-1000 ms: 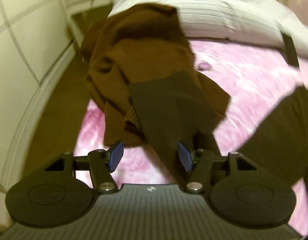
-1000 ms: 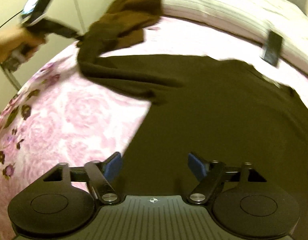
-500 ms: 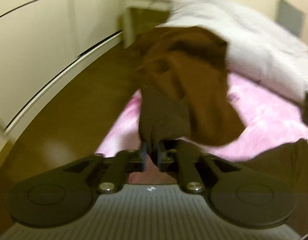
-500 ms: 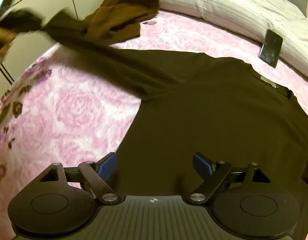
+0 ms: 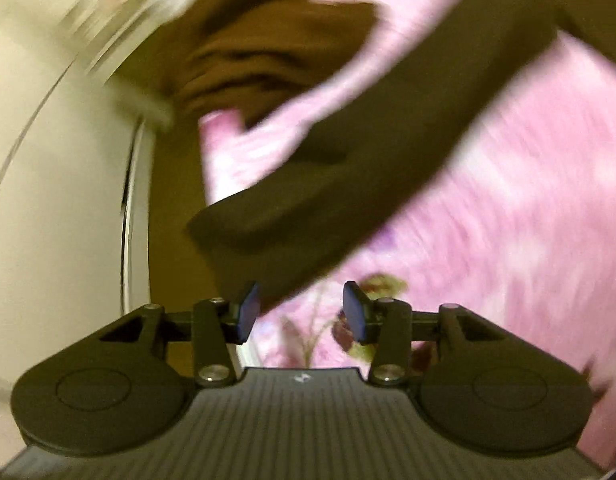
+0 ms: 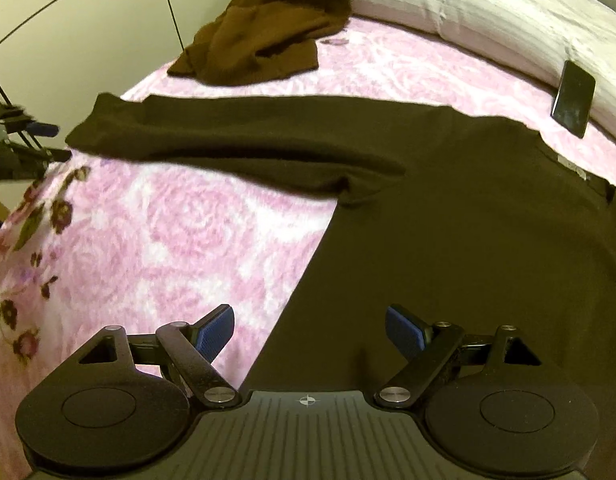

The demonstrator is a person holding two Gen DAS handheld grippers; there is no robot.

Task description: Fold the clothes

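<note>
Sleeve laid straight for folding

Left gripper fingers are opening, cuff of the dark sweater free; right gripper hovers wide open, empty, over the hem on the bed.

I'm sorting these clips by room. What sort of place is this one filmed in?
Most likely a bedroom. A dark olive long-sleeved top lies spread on a bed with a pink floral blanket, a white striped pillow sits at the bed's far end, and pale panelled cupboard doors stand beside it.
</note>
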